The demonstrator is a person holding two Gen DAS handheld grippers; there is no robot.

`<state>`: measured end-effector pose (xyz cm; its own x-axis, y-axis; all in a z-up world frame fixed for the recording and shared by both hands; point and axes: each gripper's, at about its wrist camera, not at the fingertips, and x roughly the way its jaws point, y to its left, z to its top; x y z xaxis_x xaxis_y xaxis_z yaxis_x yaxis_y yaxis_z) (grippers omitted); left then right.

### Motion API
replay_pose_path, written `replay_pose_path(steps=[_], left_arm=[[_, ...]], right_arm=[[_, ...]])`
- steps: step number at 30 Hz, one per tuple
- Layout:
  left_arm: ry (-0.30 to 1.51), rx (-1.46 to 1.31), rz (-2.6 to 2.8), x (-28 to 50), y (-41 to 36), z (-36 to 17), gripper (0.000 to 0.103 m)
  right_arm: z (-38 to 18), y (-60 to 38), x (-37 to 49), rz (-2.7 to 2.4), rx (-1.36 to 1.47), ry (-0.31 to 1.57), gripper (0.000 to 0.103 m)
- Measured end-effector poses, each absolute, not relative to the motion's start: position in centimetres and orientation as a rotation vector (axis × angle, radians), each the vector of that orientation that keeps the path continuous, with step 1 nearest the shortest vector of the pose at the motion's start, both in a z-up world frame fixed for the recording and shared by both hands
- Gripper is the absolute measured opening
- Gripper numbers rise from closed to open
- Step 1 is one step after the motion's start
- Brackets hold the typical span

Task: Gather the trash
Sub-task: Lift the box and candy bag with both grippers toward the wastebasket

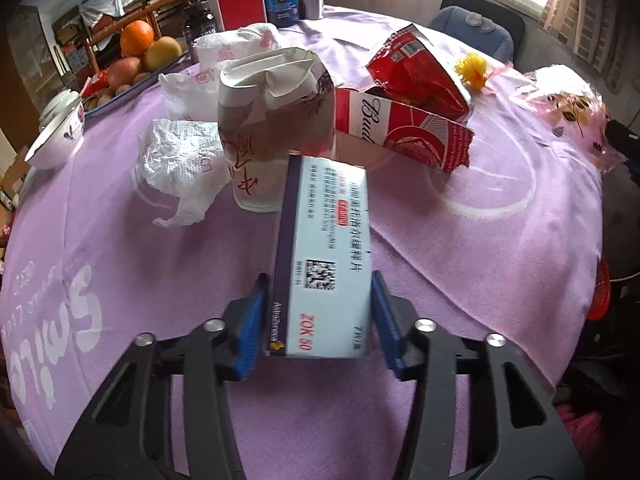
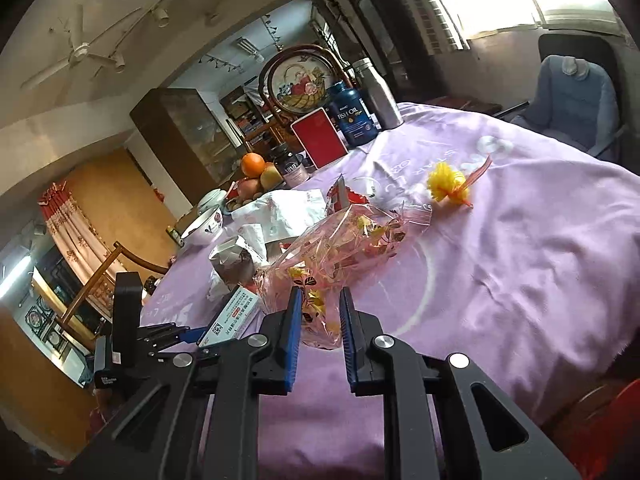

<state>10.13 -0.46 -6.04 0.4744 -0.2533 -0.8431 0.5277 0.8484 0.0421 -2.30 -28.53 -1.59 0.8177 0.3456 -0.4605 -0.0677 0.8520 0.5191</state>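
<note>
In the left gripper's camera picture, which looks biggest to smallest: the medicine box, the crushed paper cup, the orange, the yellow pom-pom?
1. Medicine box, though it lies nearest the camera, which enlarges it.
2. Crushed paper cup, a close second.
3. Orange.
4. Yellow pom-pom, much like the orange; both are far off, so that order is unsure.

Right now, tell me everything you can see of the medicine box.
The medicine box is a flat white carton with a dark purple side, printed text, a QR code and red lettering. It looks intact. It sits tilted between the left gripper's blue pads, its far end toward the crumpled paper cup, above the purple tablecloth.
</note>
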Motion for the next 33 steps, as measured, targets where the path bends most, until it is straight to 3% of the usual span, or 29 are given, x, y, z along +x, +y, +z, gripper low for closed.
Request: replay_pose_path(steps=[15,33], left_arm=[[0.894,0.141,-0.531,7.8,-0.5,-3.2,0.048],[0.794,0.212,-0.686,4.3,-8.8,0.4,0.048]], right_arm=[[-1.0,-31.2,-6.2,0.16,0.531,0.514,0.019],[-1.8,-38.1,-14.6,-0.036,0.575,0.437,0.019]])
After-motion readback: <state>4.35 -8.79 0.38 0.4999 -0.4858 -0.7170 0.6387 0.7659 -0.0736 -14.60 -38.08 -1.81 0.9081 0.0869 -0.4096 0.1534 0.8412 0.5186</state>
